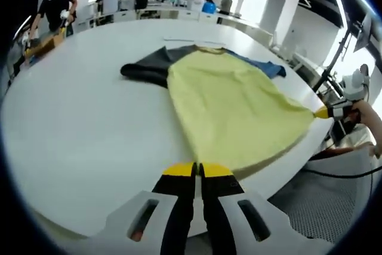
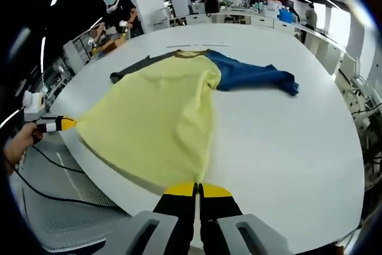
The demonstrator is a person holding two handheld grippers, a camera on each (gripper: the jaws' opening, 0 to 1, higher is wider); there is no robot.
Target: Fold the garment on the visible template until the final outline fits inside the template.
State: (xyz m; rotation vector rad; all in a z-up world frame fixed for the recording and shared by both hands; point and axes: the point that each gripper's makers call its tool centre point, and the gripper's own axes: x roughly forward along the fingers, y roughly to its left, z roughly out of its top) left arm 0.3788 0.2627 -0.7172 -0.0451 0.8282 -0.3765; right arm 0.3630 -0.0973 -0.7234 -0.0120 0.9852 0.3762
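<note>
A broad white table (image 1: 77, 135) takes up most of both views, and a garment (image 1: 233, 106) lies spread flat across it: a large yellow body panel, a dark grey sleeve (image 1: 146, 67) stretched out on one side and a blue sleeve (image 2: 253, 76) stretched out on the other, with the neck end lying far from the grippers. The hem end of the yellow panel reaches the near edge of the table, where both tools have hold of it. In the left gripper view, the left gripper (image 1: 197, 170) has its yellow-tipped black jaws pressed together on one hem corner, the cloth pinched between them right at the table's edge; the right gripper (image 1: 325, 112) comes in from the right, clamped on the other hem corner, which is pulled out to a taut point past the table edge, with the person's hand (image 1: 364, 111) behind it. In the right gripper view the same grasp shows from the other end: the right gripper's jaws are closed on the yellow hem at the table's edge, while the left gripper enters from the left, holding its corner drawn out to a point. A grey mesh chair seat (image 2: 65, 216) sits below the table edge, crossed by a black cable (image 2: 48, 195). Desks and several people stand in the office beyond the table.
</note>
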